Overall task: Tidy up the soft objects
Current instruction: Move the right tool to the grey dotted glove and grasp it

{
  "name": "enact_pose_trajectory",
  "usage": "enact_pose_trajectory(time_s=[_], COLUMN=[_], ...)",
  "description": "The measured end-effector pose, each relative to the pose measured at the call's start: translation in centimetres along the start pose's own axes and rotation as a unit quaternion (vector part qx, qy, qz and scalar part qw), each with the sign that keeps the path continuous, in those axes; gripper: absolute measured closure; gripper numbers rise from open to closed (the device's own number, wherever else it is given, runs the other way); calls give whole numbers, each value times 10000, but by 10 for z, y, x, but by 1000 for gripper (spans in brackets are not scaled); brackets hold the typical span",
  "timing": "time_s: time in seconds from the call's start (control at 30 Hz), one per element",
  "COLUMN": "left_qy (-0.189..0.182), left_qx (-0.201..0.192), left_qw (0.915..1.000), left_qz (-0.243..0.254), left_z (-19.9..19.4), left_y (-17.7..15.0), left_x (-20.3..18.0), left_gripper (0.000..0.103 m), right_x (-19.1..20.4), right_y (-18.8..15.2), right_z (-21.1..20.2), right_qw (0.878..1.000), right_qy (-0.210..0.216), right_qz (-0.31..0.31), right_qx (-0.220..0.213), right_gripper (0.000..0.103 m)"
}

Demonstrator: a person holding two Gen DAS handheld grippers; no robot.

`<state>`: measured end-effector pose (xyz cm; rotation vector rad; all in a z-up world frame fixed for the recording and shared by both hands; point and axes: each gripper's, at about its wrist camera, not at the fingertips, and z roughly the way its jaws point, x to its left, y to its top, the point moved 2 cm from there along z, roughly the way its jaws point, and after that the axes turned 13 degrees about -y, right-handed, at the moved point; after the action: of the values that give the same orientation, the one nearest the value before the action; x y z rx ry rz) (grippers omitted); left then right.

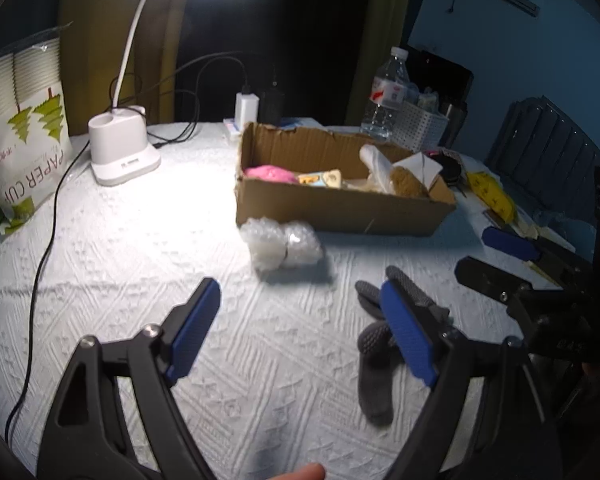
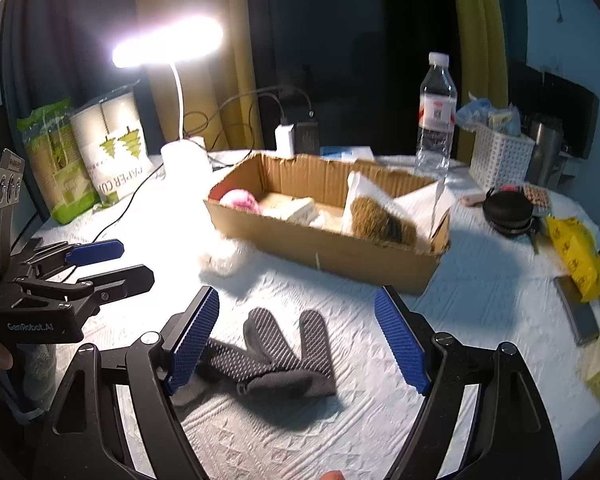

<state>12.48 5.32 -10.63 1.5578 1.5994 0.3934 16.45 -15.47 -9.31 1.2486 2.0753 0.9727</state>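
Note:
Grey dotted socks (image 2: 276, 356) lie on the white tablecloth, between and just beyond my right gripper's (image 2: 298, 340) open fingers; in the left wrist view the socks (image 1: 376, 356) lie partly behind my left gripper's right finger. My left gripper (image 1: 300, 328) is open and empty over the cloth. A wad of bubble wrap (image 1: 282, 242) lies in front of the cardboard box (image 1: 340, 210). The box (image 2: 324, 240) holds a pink soft ball (image 1: 270, 173), a brown furry item (image 2: 380, 220) in white wrapping, and small packets.
A lit desk lamp (image 1: 120, 152) with cables stands at the back left, beside paper cup packs (image 1: 24, 136). A water bottle (image 2: 436, 116), a white basket (image 2: 500, 160), a black case (image 2: 508, 210), a yellow packet (image 2: 576, 256) and a phone (image 2: 578, 310) lie to the right.

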Motion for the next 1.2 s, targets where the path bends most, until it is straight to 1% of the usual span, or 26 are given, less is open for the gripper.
enact_pose_trajectory(time_s=[0.27,0.5,0.6,0.7,0.77,0.8,0.83,0.87,0.93,1.07,1.2], left_qy=[5,84,134,168,191,203,217,231,260,322,366], left_qx=[174,295,328,355,387,404,422,434,456,510,512], left_qw=[9997,9993,9991,9990,9988,9988,9987,9986,9985,9981,9980], left_qz=[-150,-224,-235,-224,-211,-206,-202,-197,-175,-119,-46], left_z=[7,13,16,19,22,23,24,25,27,30,35], left_y=[-17,-21,-20,-18,-18,-18,-18,-17,-15,-9,1], left_x=[12,18,20,20,18,18,17,16,14,10,5], left_gripper=[19,19,19,19,19,19,19,19,19,19,19], right_x=[13,22,28,33,34,35,36,37,38,34,20], right_y=[-23,-41,-46,-45,-46,-45,-45,-45,-45,-43,-36], right_z=[22,48,55,57,57,56,54,54,52,51,47], right_qw=[9988,9947,9931,9925,9924,9924,9923,9920,9919,9920,9934], right_qy=[113,173,263,249,257,312,406,490,557,688,710], right_qz=[-117,-202,-220,-341,-384,-395,-419,-429,-465,-380,-215], right_qx=[471,989,1118,1147,1139,1119,1091,1079,1047,992,870], right_gripper=[20,20,20,20,25,34,45,51,58,60,60])
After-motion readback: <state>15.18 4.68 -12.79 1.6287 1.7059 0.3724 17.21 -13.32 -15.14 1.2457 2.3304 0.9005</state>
